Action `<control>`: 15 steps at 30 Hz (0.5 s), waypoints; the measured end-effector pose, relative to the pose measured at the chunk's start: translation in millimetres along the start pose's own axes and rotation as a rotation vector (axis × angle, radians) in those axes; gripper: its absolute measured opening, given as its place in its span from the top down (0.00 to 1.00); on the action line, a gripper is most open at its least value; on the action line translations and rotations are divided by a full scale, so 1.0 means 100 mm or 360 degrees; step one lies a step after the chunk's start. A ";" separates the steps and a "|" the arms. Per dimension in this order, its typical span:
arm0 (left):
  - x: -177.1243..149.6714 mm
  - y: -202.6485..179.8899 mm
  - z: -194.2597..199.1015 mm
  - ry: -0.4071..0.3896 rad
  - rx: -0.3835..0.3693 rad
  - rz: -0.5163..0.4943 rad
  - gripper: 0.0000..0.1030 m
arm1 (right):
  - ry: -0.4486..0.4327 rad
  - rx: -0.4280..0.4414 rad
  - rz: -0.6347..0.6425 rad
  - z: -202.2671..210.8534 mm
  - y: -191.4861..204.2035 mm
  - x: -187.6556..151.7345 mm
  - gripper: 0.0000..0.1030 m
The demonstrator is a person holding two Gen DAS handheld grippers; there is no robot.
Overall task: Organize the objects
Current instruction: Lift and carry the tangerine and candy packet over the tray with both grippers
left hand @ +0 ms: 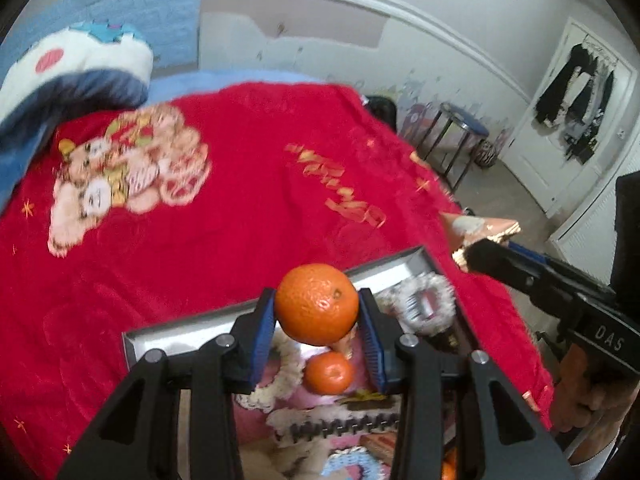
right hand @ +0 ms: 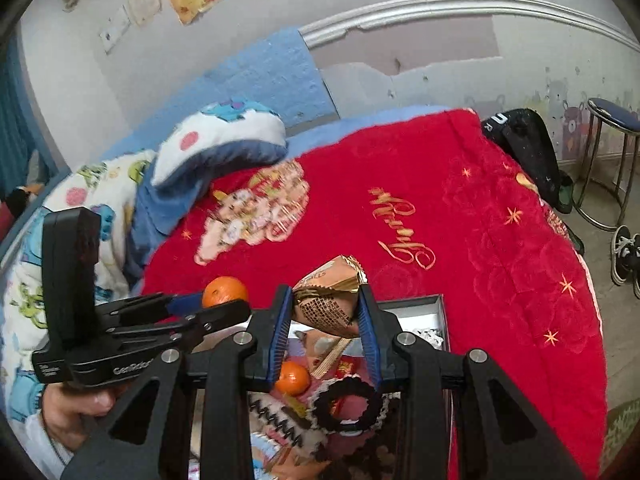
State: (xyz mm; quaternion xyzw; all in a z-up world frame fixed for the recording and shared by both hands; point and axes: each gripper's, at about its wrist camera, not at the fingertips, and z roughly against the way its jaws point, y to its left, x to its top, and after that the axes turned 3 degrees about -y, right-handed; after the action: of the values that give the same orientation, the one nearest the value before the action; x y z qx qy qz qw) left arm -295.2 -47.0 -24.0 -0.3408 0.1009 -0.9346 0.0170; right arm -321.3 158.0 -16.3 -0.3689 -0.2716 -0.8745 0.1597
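My left gripper [left hand: 317, 312] is shut on an orange mandarin [left hand: 316, 304], held above a grey open box [left hand: 192, 328] that lies on the red blanket. A second mandarin [left hand: 329, 372] lies inside the box among hair scrunchies [left hand: 420, 304] and snack packs. My right gripper [right hand: 325, 312] is shut on a tan and gold snack packet [right hand: 328, 304], also over the box [right hand: 436, 308]. In the right wrist view the held mandarin [right hand: 224, 290] shows at the left gripper's tip, the mandarin in the box [right hand: 293, 378] lies below, and a black scrunchie [right hand: 348, 404] sits near it.
The red blanket [left hand: 240, 208] covers the bed, with a blue and white quilt [right hand: 216, 148] bunched at its head. A metal stool [right hand: 608, 160], a black bag [right hand: 528, 148] and shoes [right hand: 626, 252] stand on the floor at the right. A hand [right hand: 76, 404] grips the left gripper's handle.
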 end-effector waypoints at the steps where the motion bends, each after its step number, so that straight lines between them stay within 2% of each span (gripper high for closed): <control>1: -0.03 0.02 -0.04 0.0014 0.0002 0.0003 0.62 | 0.0014 -0.0009 -0.0003 -0.06 -0.01 -0.02 0.70; 7: -0.19 0.07 -0.25 0.0106 0.0028 0.0008 0.62 | 0.0032 -0.0055 -0.0038 -0.31 -0.10 -0.20 0.69; 15: -0.29 0.06 -0.39 0.0158 0.0044 -0.0011 0.62 | 0.0143 -0.0055 -0.0032 -0.66 -0.06 -0.38 0.69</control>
State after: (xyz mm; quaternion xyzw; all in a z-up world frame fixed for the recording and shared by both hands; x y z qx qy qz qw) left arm -298.1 -43.5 -72.6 -0.2941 0.0876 -0.9517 0.0134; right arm -334.8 126.8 -84.6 -0.3292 -0.2527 -0.8962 0.1566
